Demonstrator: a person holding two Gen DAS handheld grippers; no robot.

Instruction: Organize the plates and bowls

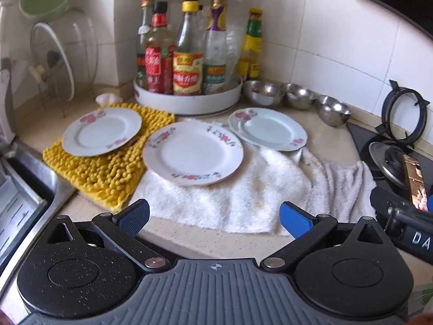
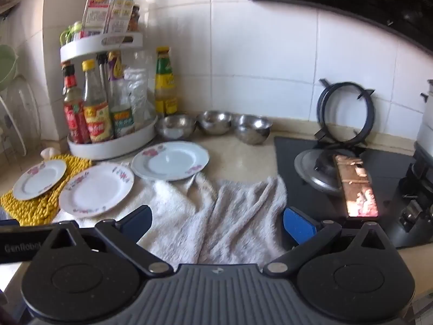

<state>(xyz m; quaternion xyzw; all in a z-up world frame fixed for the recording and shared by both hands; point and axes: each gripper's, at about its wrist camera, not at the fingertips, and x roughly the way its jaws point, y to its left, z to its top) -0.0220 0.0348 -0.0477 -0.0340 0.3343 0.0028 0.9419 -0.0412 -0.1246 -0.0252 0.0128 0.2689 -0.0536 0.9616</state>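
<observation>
The left tool hangs over the front edge of the desk, its blue pads spread wide with nothing between them. Just beyond it lies a white towel, and on the towel's far part rests the middle plate, straight ahead of the tool. Left of that plate, a second plate sits on a yellow mat near the sink at the desk's left edge. To the right, a third plate lies partly on the towel, partly on the bare desk.

The right tool is likewise fully open and empty, held over the towel's right half. From it, all three plates lie ahead and to the left: the third plate nearest, then the middle plate, then the one on the mat.

Along the back edge, against the tiled wall, three steel bowls stand in a row, just behind the third plate. Left of them, in the back corner, a white turntable rack holds sauce bottles. To the right sits the black stove, with a phone propped on it.
</observation>
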